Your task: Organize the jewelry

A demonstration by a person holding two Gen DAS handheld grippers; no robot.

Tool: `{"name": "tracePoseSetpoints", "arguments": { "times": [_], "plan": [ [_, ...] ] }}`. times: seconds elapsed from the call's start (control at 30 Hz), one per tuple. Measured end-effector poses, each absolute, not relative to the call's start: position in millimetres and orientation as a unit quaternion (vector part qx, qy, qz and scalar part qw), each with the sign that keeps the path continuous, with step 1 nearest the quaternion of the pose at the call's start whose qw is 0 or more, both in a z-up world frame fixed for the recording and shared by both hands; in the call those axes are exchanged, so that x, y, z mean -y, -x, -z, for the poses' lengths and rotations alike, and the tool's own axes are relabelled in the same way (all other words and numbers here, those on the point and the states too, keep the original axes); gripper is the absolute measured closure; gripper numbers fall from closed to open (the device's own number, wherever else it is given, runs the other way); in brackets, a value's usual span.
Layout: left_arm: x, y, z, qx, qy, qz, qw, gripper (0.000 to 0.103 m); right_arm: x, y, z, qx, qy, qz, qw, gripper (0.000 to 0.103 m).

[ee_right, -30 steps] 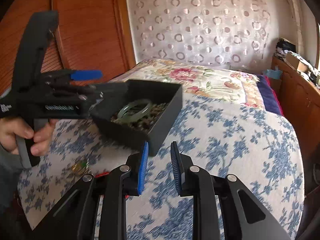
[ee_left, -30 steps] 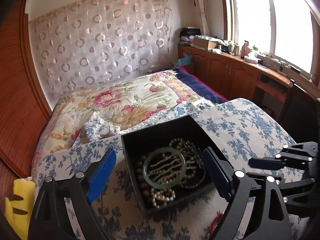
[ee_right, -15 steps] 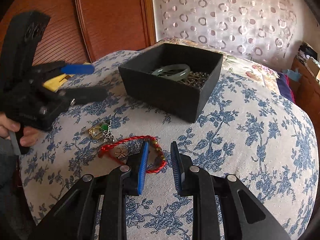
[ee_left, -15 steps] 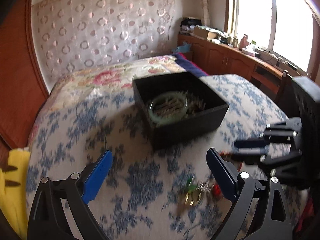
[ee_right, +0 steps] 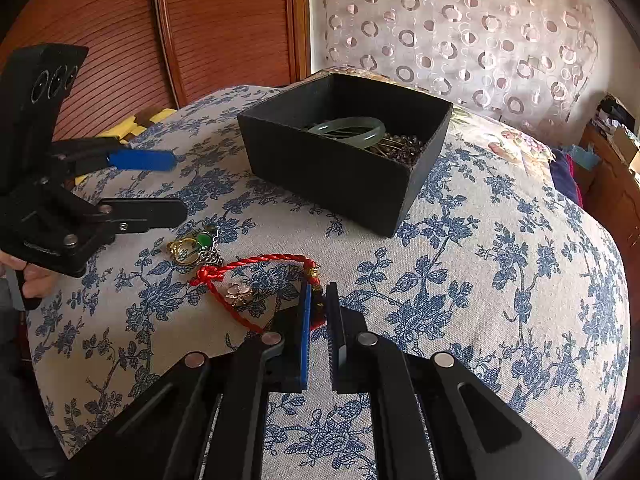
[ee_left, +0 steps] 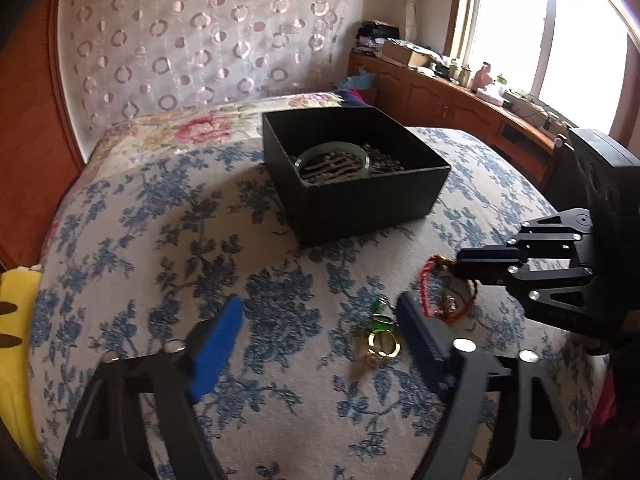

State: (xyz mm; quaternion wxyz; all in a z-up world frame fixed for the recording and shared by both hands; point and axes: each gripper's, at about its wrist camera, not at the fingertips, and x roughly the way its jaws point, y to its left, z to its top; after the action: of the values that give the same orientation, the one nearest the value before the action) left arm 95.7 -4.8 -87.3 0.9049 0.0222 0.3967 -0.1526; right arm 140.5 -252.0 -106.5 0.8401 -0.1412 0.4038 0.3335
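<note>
A black jewelry box [ee_left: 356, 184] [ee_right: 344, 160] sits on the blue-flowered cloth and holds a green jade bangle [ee_right: 348, 130], beads and chains. A red cord bracelet [ee_right: 256, 272] [ee_left: 430, 288] lies on the cloth in front of it. My right gripper [ee_right: 319, 304] is shut on the near part of the red cord. A small pink flower piece [ee_right: 239, 293] lies inside the loop. A gold ring with a green stone and chain [ee_right: 196, 246] [ee_left: 382, 338] lies to the left. My left gripper [ee_left: 320, 328] is open and empty, low over the cloth, its right finger beside the gold ring.
The round table [ee_right: 500, 272] drops off at its edges. A floral bed [ee_left: 208, 128] lies beyond the box. A wooden wardrobe [ee_right: 200, 20] stands at the left. A yellow object [ee_left: 16, 320] is at the table's left edge. Wooden cabinets [ee_left: 440, 96] run under the window.
My left gripper pulled back from the box and came low beside the gold ring. My right gripper moved down onto the red cord bracelet and closed on it.
</note>
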Motion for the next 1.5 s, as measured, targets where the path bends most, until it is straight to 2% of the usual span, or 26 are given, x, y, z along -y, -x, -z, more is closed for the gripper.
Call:
{"name": "tracePoseSetpoints", "arguments": {
  "times": [0.17,0.4,0.53,0.57,0.6,0.63,1.17,1.33,1.5],
  "plan": [
    [15,-96,90,-0.404,-0.022,0.170,0.898,0.046,253,-140,107,-0.402,0.146,-0.331,0.841,0.095],
    [27,-107,95,-0.419,-0.027,0.182,0.889,0.071,251,-137,108,-0.401,0.149,-0.330,0.842,0.095],
    [30,-110,100,-0.423,-0.028,0.185,0.887,0.077,251,-138,108,-0.401,0.149,-0.330,0.842,0.095],
    [30,-111,101,-0.423,-0.026,0.188,0.886,0.082,251,-138,108,-0.401,0.149,-0.330,0.842,0.095],
    [30,-111,101,-0.422,-0.024,0.193,0.886,0.093,251,-138,108,-0.401,0.149,-0.330,0.842,0.095],
    [30,-111,101,-0.422,-0.021,0.197,0.885,0.097,251,-138,108,-0.401,0.148,-0.330,0.842,0.095],
    [6,-89,70,-0.374,0.009,0.164,0.913,0.099,251,-137,108,-0.401,0.147,-0.330,0.842,0.095],
    [10,-92,73,-0.382,0.000,0.162,0.910,0.099,251,-138,108,-0.401,0.147,-0.330,0.842,0.095],
    [19,-101,88,-0.404,-0.011,0.167,0.899,0.088,251,-138,108,-0.401,0.148,-0.330,0.842,0.095]
  ]
}}
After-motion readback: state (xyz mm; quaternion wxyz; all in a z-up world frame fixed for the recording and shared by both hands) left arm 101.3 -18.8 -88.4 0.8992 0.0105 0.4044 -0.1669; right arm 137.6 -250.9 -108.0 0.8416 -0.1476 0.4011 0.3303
